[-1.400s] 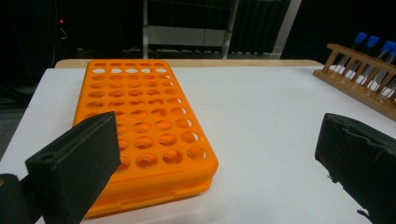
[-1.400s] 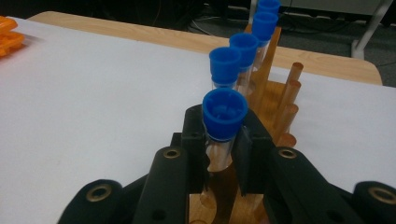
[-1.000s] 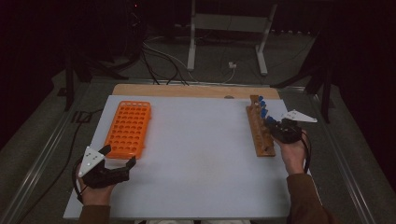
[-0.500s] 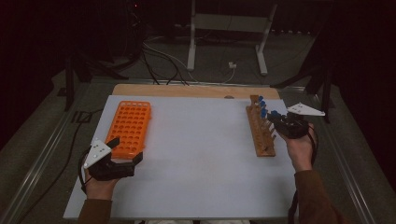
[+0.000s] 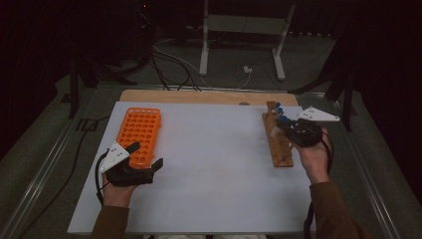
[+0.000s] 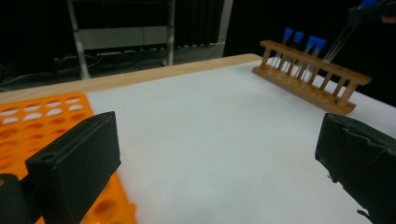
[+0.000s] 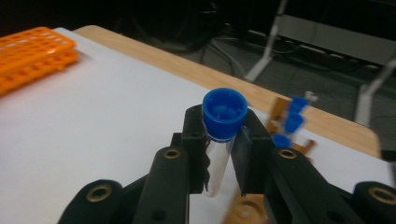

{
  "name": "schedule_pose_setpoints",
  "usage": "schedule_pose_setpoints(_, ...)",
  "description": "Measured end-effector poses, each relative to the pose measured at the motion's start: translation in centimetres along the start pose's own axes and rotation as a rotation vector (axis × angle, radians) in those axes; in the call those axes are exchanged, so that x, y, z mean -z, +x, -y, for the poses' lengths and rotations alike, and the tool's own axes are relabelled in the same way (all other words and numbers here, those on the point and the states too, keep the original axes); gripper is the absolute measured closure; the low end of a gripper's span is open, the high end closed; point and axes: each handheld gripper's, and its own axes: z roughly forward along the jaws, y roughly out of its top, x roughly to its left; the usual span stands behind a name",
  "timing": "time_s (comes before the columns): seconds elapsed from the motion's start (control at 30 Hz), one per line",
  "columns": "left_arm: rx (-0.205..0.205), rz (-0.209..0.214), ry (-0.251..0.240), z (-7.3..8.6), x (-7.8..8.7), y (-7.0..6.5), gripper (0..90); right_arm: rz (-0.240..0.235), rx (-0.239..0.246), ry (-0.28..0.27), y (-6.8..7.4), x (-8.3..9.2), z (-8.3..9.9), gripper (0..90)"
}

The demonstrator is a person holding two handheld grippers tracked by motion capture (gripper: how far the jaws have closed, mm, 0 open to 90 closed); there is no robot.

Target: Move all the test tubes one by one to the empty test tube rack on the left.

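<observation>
White table (image 5: 214,164) holds two racks, four blue-capped tubes (image 6: 301,46).

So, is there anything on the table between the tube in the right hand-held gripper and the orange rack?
Nothing visible. The right hand-held gripper holds the blue-capped tube; bare white table lies before the orange rack.

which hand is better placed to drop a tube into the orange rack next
Right. The right gripper is shut on a blue-capped tube, lifted above the wooden rack. The left gripper is open and empty beside the orange rack, better placed to steady it.
</observation>
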Motion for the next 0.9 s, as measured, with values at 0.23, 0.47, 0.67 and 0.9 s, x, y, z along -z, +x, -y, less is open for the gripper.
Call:
schedule_pose_setpoints(0.23,-0.038,0.025,0.021,-0.6,-1.8,-1.3,1.0,-0.095,0.015,0.001,3.3,-1.8,-0.3,76.6)
schedule_pose_setpoints(0.47,-0.066,0.051,0.039,-1.4,-4.0,-2.6,1.0,-0.197,0.031,-0.003,6.9,-3.7,-0.9,76.6)
schedule_pose_setpoints(0.67,-0.096,0.075,0.062,-1.6,-6.0,-3.8,1.0,-0.273,0.038,0.008,9.3,-4.7,-1.4,76.5)
schedule_pose_setpoints(0.9,-0.112,0.128,0.097,-1.6,-7.8,-5.2,1.9,-0.328,0.044,0.021,11.4,-5.6,-1.6,76.5)
